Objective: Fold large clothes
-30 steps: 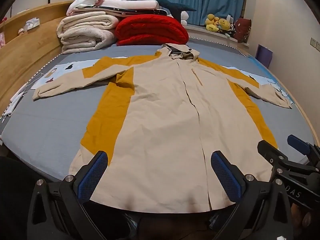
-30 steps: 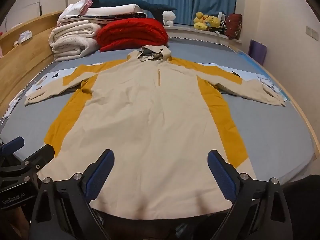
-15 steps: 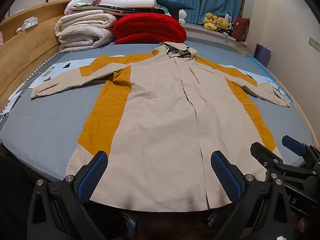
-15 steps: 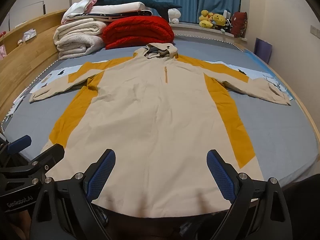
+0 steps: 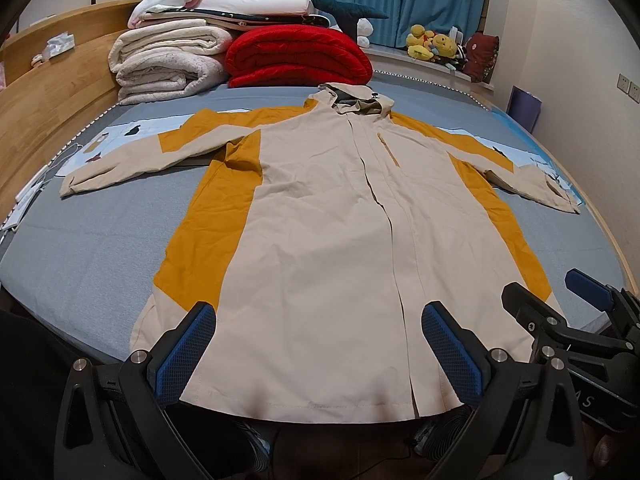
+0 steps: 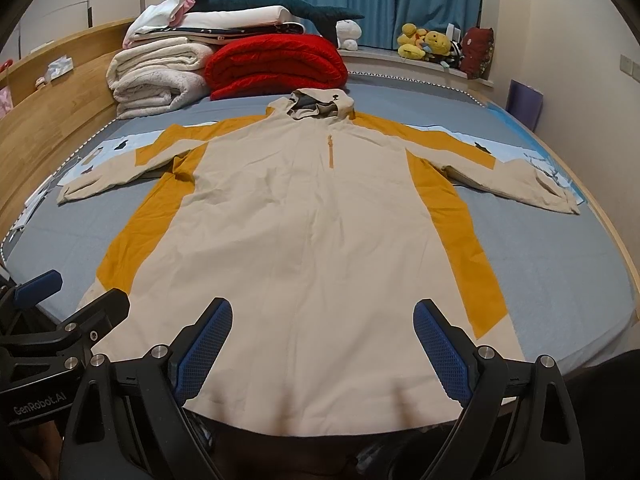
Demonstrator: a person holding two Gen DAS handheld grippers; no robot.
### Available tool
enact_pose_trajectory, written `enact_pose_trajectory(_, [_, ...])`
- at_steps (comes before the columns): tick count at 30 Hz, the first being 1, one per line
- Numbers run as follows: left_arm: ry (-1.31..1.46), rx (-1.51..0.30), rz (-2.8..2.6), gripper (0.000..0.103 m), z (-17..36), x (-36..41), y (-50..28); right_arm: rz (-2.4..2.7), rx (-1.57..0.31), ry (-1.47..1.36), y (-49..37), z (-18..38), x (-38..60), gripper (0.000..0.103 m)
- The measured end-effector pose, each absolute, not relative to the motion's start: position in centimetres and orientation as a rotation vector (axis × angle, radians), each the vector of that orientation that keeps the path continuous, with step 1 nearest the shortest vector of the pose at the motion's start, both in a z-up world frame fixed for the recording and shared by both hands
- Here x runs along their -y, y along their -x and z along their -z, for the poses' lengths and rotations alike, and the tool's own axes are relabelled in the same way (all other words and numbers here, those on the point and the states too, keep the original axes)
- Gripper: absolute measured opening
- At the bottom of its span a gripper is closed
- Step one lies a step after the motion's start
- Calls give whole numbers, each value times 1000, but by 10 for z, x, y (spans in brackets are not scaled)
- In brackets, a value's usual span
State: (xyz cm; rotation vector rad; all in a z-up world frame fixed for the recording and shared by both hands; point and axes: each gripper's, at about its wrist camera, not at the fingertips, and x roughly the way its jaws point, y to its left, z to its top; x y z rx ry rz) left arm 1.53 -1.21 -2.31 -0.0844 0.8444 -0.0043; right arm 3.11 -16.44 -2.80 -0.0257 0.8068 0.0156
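Observation:
A long beige and mustard hooded jacket [image 5: 320,240] [image 6: 312,240] lies flat on the bed, front up, both sleeves spread outward and the hood toward the far end. My left gripper [image 5: 318,344] hovers open over the hem, a little left of the jacket's front opening, nothing between its blue pads. My right gripper [image 6: 322,344] hangs open over the hem further right, also empty. Each gripper appears at the edge of the other's view: the right gripper [image 5: 576,320] and the left gripper [image 6: 60,320].
The grey-blue bed sheet [image 5: 92,248] is bordered by a wooden headboard [image 5: 48,92] on the left. Folded white blankets [image 5: 168,64] and a red quilt [image 5: 296,56] are stacked at the far end. Plush toys [image 6: 424,44] sit on the window sill.
Both grippers have eased slightly forward and shifted a little, so the jacket sits a touch lower and nearer in view. Both stay open and empty; the jacket has not moved.

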Motion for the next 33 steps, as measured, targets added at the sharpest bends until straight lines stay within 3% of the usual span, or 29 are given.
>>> enact_pose_trajectory(33, [86, -847, 6, 102, 23, 12, -15, -16, -802, 30, -33, 28, 165, 92])
